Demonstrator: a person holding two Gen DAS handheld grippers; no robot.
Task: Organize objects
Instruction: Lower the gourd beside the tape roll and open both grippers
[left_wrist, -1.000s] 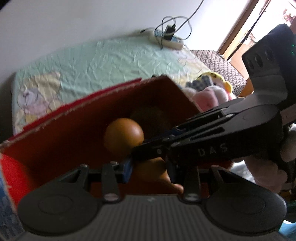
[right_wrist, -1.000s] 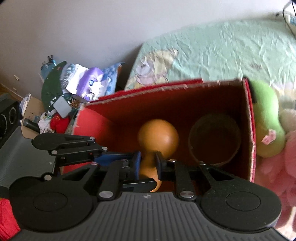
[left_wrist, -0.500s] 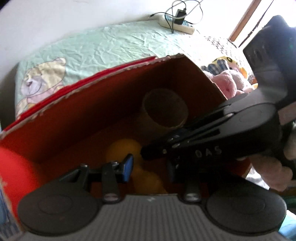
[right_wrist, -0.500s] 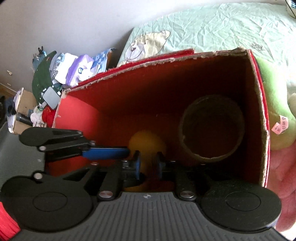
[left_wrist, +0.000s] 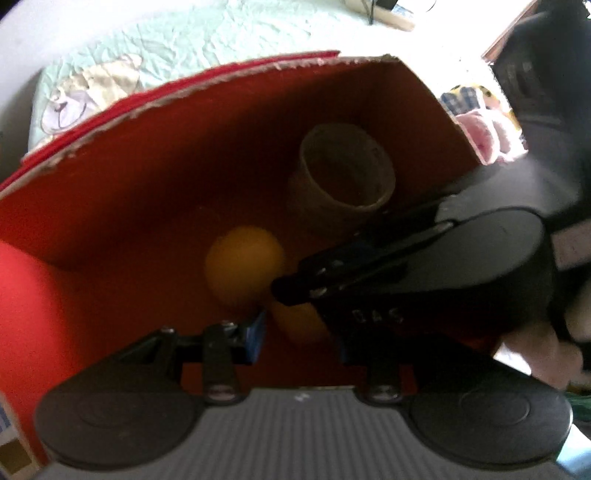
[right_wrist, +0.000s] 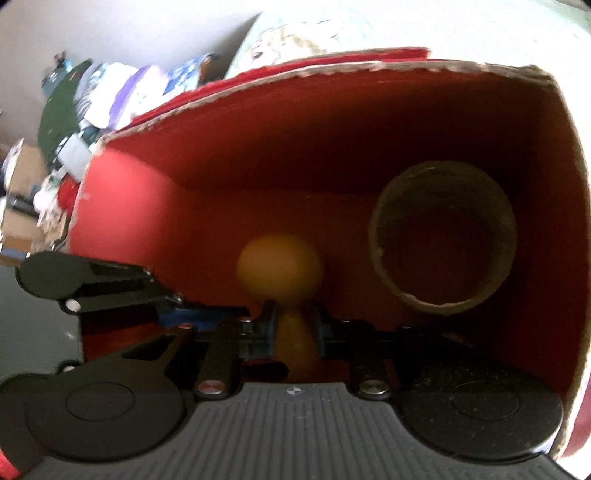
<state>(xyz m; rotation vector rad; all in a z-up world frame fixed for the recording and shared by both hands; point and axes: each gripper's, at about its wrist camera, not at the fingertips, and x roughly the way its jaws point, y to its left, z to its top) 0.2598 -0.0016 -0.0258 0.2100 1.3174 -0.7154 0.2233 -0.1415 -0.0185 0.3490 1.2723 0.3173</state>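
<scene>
An orange wooden peg figure with a round head (right_wrist: 279, 268) is inside the red cardboard box (right_wrist: 236, 110). My right gripper (right_wrist: 294, 334) is shut on its body, low in the box. A brown cardboard tube (right_wrist: 443, 240) stands to its right. In the left wrist view the figure (left_wrist: 245, 266) sits deep in the box (left_wrist: 184, 122), the tube (left_wrist: 345, 173) behind it. My left gripper (left_wrist: 295, 339) is open at the box's near edge, and the right gripper's black body (left_wrist: 424, 266) crosses over its right finger.
The box rests on a mint-green bedsheet (left_wrist: 221, 33) with a bear print. Pink plush toys (left_wrist: 484, 136) lie right of the box. A pile of bags and clutter (right_wrist: 96, 107) sits on the floor at the left, by the wall.
My right gripper has lowered the peg figure from above the box rim down into the box. Both cameras have moved closer and now look further into it.
</scene>
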